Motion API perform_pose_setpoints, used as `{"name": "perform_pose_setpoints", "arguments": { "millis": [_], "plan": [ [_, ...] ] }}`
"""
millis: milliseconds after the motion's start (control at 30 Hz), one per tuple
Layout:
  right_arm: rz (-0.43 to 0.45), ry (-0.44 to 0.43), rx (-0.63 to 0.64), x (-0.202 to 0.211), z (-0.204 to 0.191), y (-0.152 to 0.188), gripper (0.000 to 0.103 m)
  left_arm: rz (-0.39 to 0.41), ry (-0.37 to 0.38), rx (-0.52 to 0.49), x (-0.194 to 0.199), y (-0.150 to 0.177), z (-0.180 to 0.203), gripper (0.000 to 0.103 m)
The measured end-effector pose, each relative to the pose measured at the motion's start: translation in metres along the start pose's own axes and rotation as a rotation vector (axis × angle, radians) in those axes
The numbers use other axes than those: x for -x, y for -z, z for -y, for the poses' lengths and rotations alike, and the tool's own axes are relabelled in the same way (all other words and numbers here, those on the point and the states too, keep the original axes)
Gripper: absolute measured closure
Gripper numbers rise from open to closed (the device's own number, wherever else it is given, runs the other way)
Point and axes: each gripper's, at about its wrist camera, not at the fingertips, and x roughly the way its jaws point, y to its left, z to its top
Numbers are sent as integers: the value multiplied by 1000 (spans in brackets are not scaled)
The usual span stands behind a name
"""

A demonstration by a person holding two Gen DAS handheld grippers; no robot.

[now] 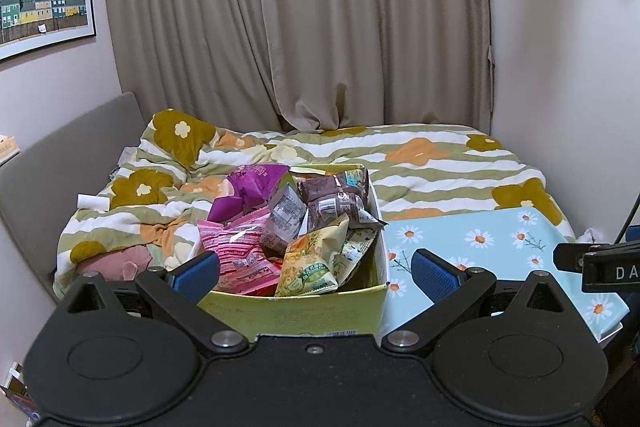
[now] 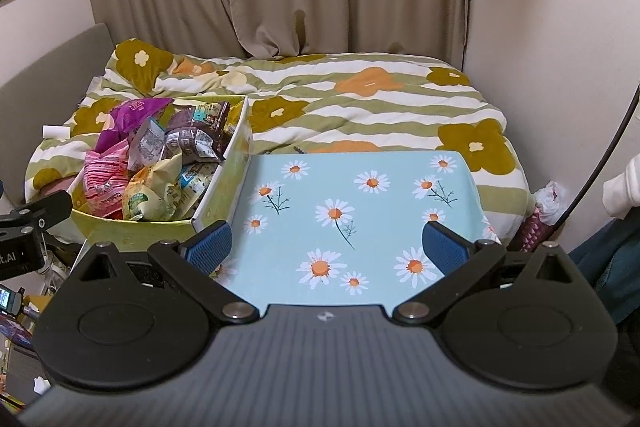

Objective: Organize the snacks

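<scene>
- While the crinkly foil snack packets (image 1: 280,227) lie heaped in the open yellow-green cardboard box (image 1: 296,311), which stands on the bed just left of the pale blue daisy-printed flat board (image 2: 352,211), the scene fits two stages alike: packets waiting to be sorted out of the box, or packets gathered into it and the job near its end.
- Which step is in hand I cannot settle, so no particular move is called for; any pick would need narrow jaws on a thin, slippery wrapper edge.
- Packets look jumbled and overlapping: a purple bag (image 1: 250,189) at the back, brown ones (image 1: 336,197) beside it, a pink striped one (image 1: 240,251) and a pale yellow one (image 1: 316,259) in front, rising above the rim.
- Left gripper (image 1: 316,269) hovers over the near edge of the box, blue pads spread wide, grasping nothing.
- Right gripper (image 2: 327,247) hangs over the daisy board, fingers likewise released and empty.
- Around them lies a green-striped flowered quilt (image 2: 360,99), with beige curtains (image 1: 320,27) behind.
</scene>
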Motion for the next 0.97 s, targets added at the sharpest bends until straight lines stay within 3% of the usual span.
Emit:
{"name": "perform_pose_setpoints", "arguments": {
  "millis": [600,967],
  "plan": [
    [-2,-1,-2,-2,-1,-2,0,-14,-12,12,-3,-1,-1,0],
    [3,-2,-1,-2,-5,-4,0,-21,23,31,-2,-1,-6,0]
  ]
}}
